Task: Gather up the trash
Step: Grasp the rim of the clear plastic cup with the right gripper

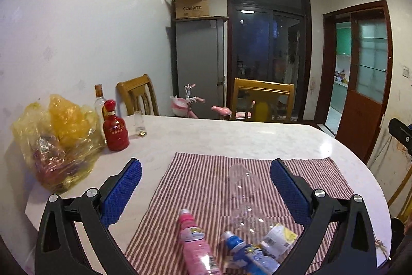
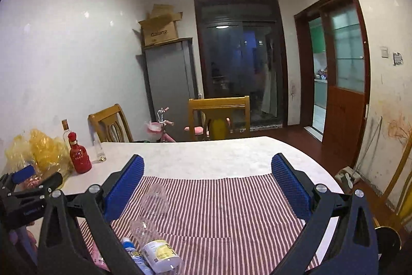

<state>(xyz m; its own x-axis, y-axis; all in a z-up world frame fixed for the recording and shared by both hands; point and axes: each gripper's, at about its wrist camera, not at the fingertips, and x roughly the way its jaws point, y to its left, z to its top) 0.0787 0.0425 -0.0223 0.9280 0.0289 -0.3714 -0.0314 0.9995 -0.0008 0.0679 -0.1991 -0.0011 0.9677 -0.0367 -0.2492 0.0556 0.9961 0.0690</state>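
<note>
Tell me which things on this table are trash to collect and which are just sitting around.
To collect:
clear plastic cup on its side
pink bottle
blue-capped bottle
clear bottle with yellow label
All lie on the striped cloth.

Likely just lying about:
red bottle
tall clear bottle
small glass
yellow plastic bag, contents unclear

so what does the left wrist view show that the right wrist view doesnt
Only the left wrist view shows the whole pink bottle; the right view shows just a sliver. Only the right wrist view shows the left hand-held gripper and the wall notice. Both show the clear cup, blue bottle, red bottle and striped cloth.
</note>
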